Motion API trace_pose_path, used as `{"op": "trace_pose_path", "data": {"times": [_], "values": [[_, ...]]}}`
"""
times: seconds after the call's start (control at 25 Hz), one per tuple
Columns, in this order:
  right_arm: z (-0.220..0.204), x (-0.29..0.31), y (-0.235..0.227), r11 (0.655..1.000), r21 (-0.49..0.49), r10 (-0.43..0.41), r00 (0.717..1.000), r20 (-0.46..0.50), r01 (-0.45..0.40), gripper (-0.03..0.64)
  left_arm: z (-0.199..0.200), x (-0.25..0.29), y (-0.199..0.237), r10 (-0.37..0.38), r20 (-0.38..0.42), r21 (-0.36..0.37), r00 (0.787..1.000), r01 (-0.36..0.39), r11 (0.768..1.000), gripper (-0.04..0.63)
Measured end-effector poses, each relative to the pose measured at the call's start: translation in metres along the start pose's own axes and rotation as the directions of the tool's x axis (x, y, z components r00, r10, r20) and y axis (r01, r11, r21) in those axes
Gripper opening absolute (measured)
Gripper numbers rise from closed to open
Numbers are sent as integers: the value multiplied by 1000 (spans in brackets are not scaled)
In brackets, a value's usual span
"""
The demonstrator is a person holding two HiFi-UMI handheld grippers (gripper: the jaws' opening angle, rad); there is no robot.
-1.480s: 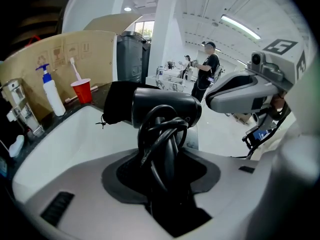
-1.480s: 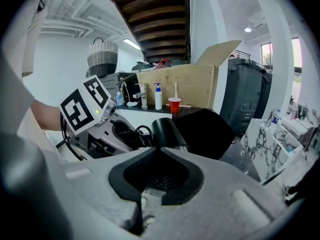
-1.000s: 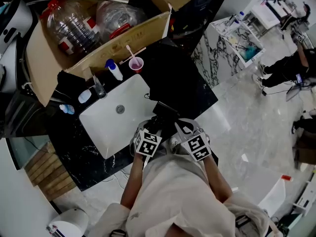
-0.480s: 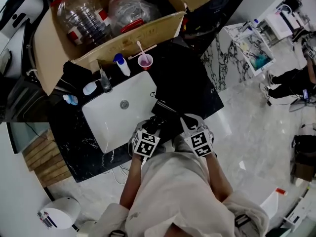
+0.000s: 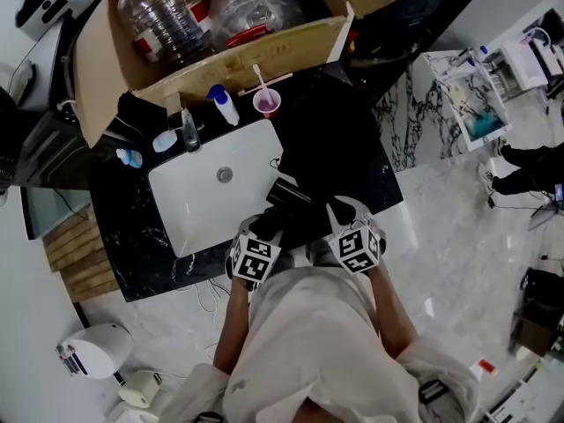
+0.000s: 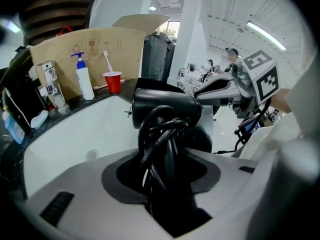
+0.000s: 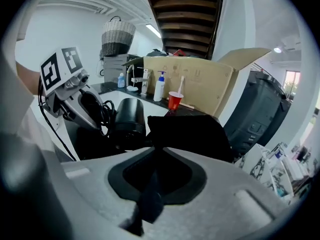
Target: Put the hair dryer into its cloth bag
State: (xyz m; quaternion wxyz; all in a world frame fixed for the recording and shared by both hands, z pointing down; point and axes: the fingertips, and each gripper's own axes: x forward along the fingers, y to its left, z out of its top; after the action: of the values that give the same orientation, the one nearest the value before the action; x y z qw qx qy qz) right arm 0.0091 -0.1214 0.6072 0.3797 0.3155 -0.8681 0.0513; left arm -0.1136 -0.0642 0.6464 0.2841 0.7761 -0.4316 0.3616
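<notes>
2 hand-held grippers are working at the front edge of the black tabletop [image 5: 132,245], and we are holding 1 in each hand. Our left hand-held gripper [image 6: 169,164] is clamping the black hair dryer [image 6: 165,105] by its handle, with the jaws pressing on the coiled cord [image 6: 161,134] that is wrapped round it. The barrel is lying crosswise above the jaws, and it is hanging over the tabletop just right of the white sink [image 5: 198,192].

Our right hand-held gripper [image 7: 156,176] is pinching a fold of the black bag [image 7: 192,134], its jaws nearly together with the cloth running down between them. The rest of the bag is lying in a dark heap on the tabletop ahead of those jaws, right of the sink.

The dryer is sitting just beside the bag, on its left as we are looking along the right gripper view, and its barrel is showing uncovered. Whether the 2 are touching we are not able to tell, black against black. The 2 hand-held grippers are standing close together.

Behind the sink, a faucet [image 5: 189,130], a white pump bottle [image 5: 225,106] with a blue top and a red cup [image 5: 267,103] holding a toothbrush [image 5: 257,77] are standing in a row along the wall of an open cardboard box [image 5: 220,55], which is holding clear plastic bottles [image 5: 163,16].
</notes>
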Motion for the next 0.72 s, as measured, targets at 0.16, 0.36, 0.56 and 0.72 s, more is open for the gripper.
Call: {"op": "trace_pose_path", "data": {"times": [0.16, 0.36, 0.56, 0.72], "values": [[-16, 9, -10, 993, -116, -20, 998, -56, 13, 29, 0, 0, -6, 18, -1, -18, 1000, -18, 1000, 193], [-35, 23, -16, 964, -264, -25, 990, -141, -14, 43, -2, 1, -11, 42, -17, -36, 999, -43, 998, 193], [-43, 32, -18, 956, -289, -4, 984, -179, -48, 55, -2, 1, -13, 57, -19, -50, 998, -58, 997, 193], [-50, 40, -23, 942, -332, -28, 977, -211, -44, 54, -6, 1, -14, 66, -31, -55, 997, -68, 996, 193]]}}
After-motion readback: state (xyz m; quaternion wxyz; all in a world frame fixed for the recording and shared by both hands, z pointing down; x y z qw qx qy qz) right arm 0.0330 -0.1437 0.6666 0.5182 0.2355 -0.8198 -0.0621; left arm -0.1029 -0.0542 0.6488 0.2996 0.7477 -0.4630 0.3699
